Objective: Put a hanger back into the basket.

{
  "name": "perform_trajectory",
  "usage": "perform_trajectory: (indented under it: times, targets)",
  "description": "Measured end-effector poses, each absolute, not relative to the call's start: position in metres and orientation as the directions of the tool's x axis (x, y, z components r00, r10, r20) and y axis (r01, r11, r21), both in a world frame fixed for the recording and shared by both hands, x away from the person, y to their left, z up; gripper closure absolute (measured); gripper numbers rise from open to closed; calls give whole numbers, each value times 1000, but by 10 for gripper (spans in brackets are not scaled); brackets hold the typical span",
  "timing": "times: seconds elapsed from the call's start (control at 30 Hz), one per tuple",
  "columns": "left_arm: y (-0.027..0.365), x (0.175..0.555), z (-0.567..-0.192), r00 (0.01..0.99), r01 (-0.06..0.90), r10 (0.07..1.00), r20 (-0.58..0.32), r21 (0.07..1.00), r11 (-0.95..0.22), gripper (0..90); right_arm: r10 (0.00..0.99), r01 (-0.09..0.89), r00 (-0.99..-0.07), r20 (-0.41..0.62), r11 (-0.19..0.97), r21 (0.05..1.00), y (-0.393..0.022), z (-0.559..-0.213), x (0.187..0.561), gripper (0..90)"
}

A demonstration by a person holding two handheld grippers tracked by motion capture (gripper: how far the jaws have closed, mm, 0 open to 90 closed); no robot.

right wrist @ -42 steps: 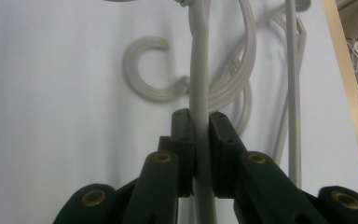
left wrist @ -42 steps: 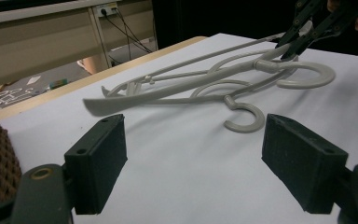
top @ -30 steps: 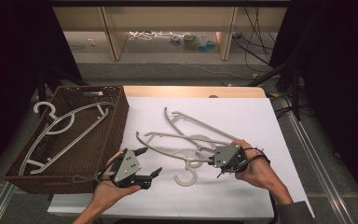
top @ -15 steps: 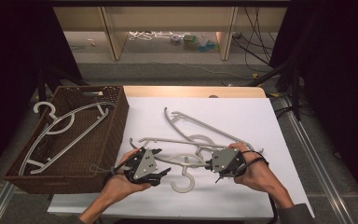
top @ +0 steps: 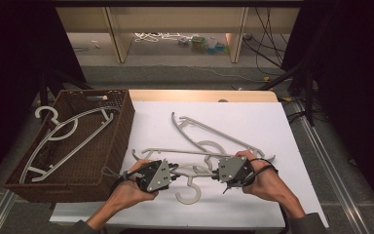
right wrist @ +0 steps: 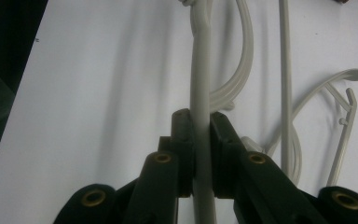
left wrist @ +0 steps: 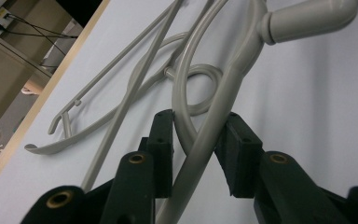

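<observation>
A grey plastic hanger lies near the front of the white table, hook toward the person. My right gripper is shut on one of its arms; in the right gripper view the pads clamp the grey bar from both sides. My left gripper is at the hanger's other arm. Its jaws have just been closing around that arm. The bar rests against one pad, and a gap shows at the other pad. A second grey hanger lies just behind, partly crossing the first.
A brown wicker basket stands at the table's left edge with a third grey hanger lying across it. A wooden strip borders the table's far side. Shelving and cables sit beyond it.
My left hand has slid right to the near hanger, and its jaws have narrowed around the hanger's arm. The right gripper has kept its grip and barely moved.
</observation>
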State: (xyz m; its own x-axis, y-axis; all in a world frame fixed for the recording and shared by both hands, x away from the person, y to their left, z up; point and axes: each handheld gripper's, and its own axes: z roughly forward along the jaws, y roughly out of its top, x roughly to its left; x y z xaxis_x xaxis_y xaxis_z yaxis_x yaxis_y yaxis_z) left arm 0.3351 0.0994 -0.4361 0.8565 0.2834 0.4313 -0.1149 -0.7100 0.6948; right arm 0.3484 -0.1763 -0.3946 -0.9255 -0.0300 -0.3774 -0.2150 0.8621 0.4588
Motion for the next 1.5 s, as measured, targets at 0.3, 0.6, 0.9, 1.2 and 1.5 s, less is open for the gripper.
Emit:
perform_trajectory:
  times: [0.3, 0.6, 0.9, 1.2, 1.5]
  targets:
    - [98, 329, -425, 840, -208, 203, 503, 643, -737, 735, -56, -256, -923, -381, 828, 500, -180, -392, 353, 812]
    - [97, 324, -415, 865, -206, 181, 468, 660, -723, 794, 21, -214, -923, -384, 802, 557, -187, -386, 356, 742]
    - [110, 331, -405, 880, -37, 326, 345, 735, -677, 794, 372, 44, -884, -284, 671, 740, -186, -377, 358, 354]
    - [128, 343, -402, 856, 119, 462, 233, 780, -614, 794, 566, 143, -800, -198, 500, 854, -195, -373, 359, 237]
    - [147, 351, -394, 804, 238, 582, 123, 831, -504, 793, 614, 160, -775, -149, 419, 894, -199, -376, 346, 195]
